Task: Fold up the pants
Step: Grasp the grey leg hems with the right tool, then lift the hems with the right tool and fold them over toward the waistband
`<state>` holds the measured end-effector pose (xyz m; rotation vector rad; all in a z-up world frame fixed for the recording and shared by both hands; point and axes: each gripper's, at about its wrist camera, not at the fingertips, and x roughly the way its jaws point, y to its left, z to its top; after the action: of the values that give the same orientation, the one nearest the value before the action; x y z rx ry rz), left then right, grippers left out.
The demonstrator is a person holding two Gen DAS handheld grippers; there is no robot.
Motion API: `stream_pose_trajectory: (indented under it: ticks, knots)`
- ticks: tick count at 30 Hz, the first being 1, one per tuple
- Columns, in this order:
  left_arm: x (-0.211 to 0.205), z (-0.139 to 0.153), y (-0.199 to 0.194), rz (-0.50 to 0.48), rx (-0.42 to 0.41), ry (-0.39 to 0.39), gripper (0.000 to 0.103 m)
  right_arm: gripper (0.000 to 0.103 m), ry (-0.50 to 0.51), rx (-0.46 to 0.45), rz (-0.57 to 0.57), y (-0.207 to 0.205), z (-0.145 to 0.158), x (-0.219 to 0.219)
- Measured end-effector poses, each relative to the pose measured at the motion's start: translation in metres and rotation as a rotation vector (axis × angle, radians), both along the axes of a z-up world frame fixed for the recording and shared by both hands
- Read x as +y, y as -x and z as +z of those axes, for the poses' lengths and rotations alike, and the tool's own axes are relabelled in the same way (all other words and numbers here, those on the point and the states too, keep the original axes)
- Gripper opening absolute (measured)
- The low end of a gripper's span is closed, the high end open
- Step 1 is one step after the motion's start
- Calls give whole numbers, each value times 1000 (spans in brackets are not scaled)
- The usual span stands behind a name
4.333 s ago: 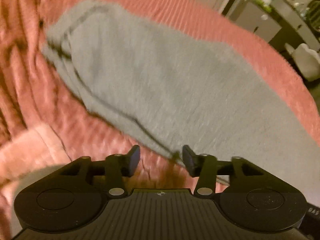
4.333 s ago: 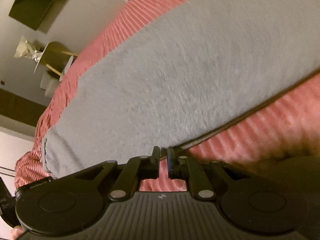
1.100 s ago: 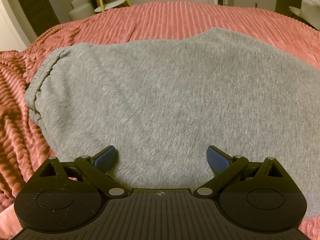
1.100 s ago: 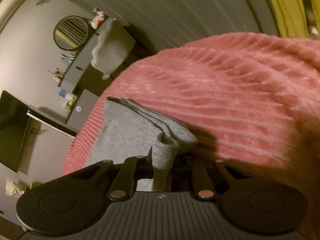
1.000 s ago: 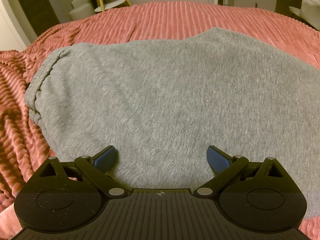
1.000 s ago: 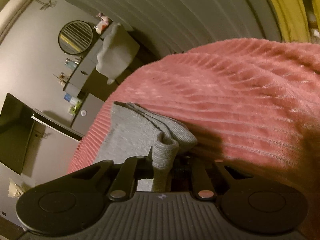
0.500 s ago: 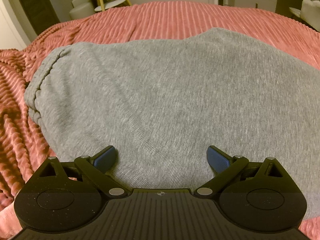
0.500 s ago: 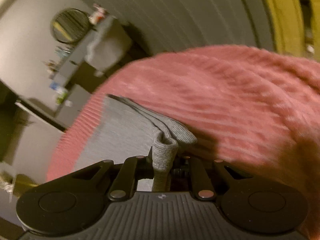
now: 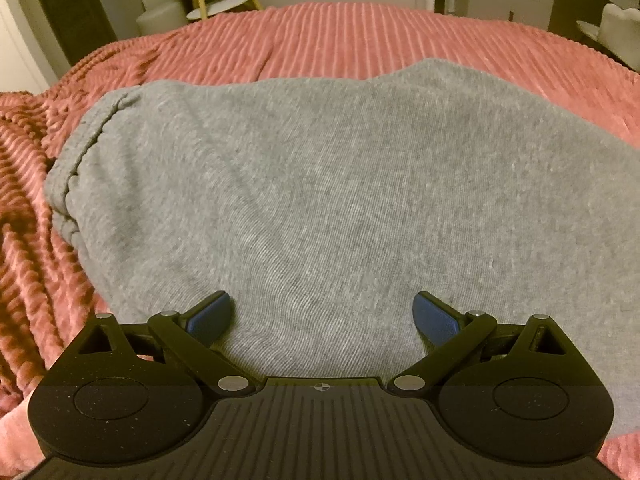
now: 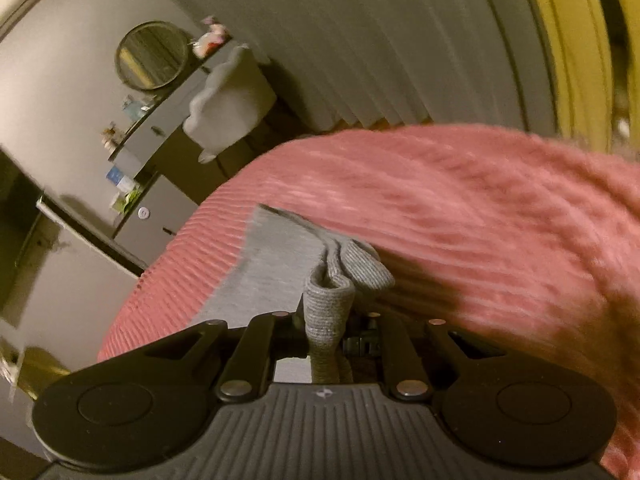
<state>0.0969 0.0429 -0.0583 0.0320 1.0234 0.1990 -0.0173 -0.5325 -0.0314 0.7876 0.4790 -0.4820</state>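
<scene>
Across the ribbed pink bedspread (image 9: pixel 360 36) lie the grey pants (image 9: pixel 320 184), flat, gathered waistband at left. Left gripper (image 9: pixel 322 314) spread wide over them, holding nothing. Right gripper (image 10: pixel 326 320) clamps a ribbed cuff (image 10: pixel 332 304); its fingertips are buried in fabric, the view motion-blurred.

Left wrist view: the grey pants (image 9: pixel 320 184) run past the right edge, their far end unseen. The left gripper (image 9: pixel 322 318) body covers the near hem.

Right wrist view: motion blur smears the pink bedspread (image 10: pixel 500 216). The right gripper (image 10: pixel 326 328) pads are hidden by the pinched cuff. Dresser (image 10: pixel 160 128) items are too small to identify.
</scene>
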Motion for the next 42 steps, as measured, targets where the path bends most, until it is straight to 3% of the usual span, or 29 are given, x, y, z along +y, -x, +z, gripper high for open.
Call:
stream_pose_trajectory:
  ticks: [3,7,11,13,15,20,25,30,34,36,38,42]
  knots:
    - [0,-1,0,-1,-1,4,100,12,139,-31,144,-24,38,53]
    - [0,0,0,0,-2,11,100,13,303,-26,509,-64,60,173]
    - [2,0,0,3,-5,29,100,13,359,65,917,-84,21,293]
    - [3,0,1,3,-7,38,100,13,312,194,1079,-91,-16,336]
    - [4,0,1,4,-8,49,100,16,339,271,1103,-91,-36,358]
    - [5,-2,-2,10,-6,66,101,20,235,212,1063,-96,-18,342]
    - [5,-3,-2,8,-10,71,101,20,309,255,1057,-88,-27,357]
    - [5,-2,-3,10,-9,73,101,20,251,191,975,-81,-20,357]
    - [4,-2,-2,10,-8,68,101,20,286,237,1014,-78,-33,360]
    - [5,-1,-1,8,-8,72,101,25,230,242,1011,-82,-29,354]
    - [5,-1,-1,12,-7,77,101,49,148,248,1052,-87,-25,351]
    - [5,0,-1,13,-8,84,101,53,10,136,1081,-86,1,338]
